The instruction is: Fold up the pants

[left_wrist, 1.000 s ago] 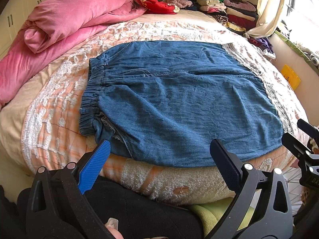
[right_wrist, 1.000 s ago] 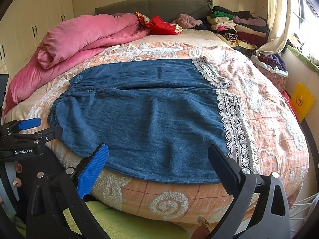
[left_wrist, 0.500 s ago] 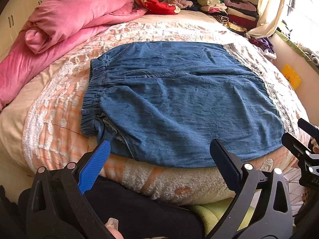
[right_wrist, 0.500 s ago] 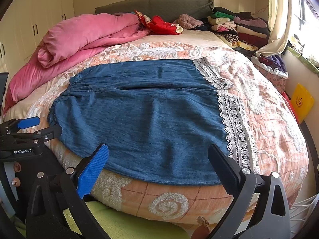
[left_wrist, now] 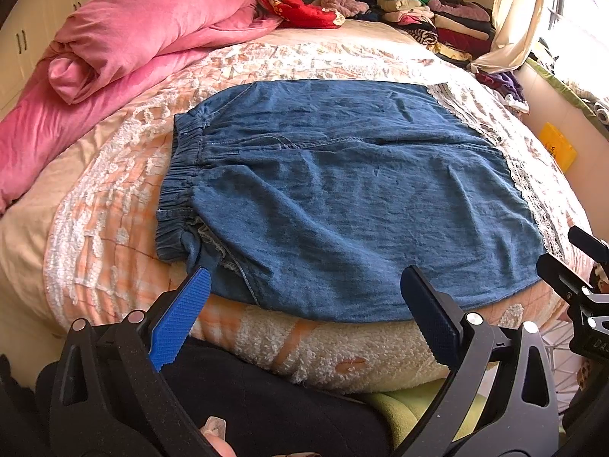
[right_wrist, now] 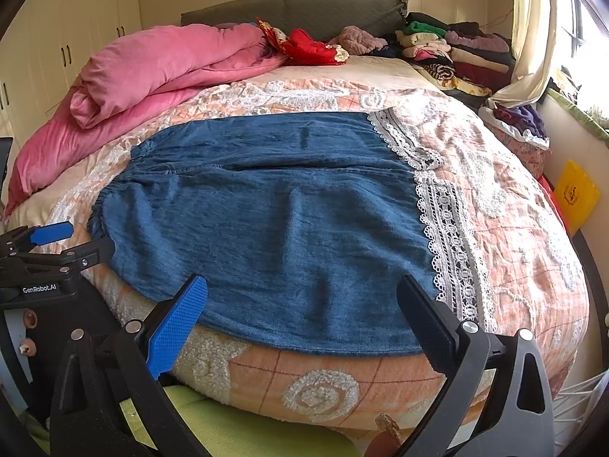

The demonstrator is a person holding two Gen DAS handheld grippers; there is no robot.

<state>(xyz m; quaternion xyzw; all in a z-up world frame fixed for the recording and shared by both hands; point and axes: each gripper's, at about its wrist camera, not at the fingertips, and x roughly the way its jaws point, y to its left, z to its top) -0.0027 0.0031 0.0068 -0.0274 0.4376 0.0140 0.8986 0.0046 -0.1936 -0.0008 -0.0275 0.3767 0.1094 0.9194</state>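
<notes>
Pants [left_wrist: 342, 198] [right_wrist: 274, 221] lie flat on the bed [left_wrist: 114, 205] [right_wrist: 506, 228], spread over the quilt near the bed's front edge. Long axis runs left–right across the bed, parallel w/ that front edge. Elastic waistband [left_wrist: 179, 190] points to the bed's left side; lace-trimmed leg ends [right_wrist: 445, 228] point to the right side, toward the window. Two legs lie side by side, one nearer the front edge, one farther back, w/ a seam line between them. Near hem of the front leg sits right along the bed's front edge.

Left gripper [left_wrist: 304, 304] hovers just off the front edge, below the waistband end; fingers [left_wrist: 179, 320] spread wide, holding nothing, not touching fabric. Right gripper [right_wrist: 302, 308] hovers off the front edge nearer the lace end; its fingers [right_wrist: 177, 323] also spread wide, nothing between them, apart from the cloth.

Pink blanket [left_wrist: 125, 49] [right_wrist: 160, 64] is bunched at the bed's back-left corner. Folded clothes pile [right_wrist: 449, 53] at the back-right corner.
</notes>
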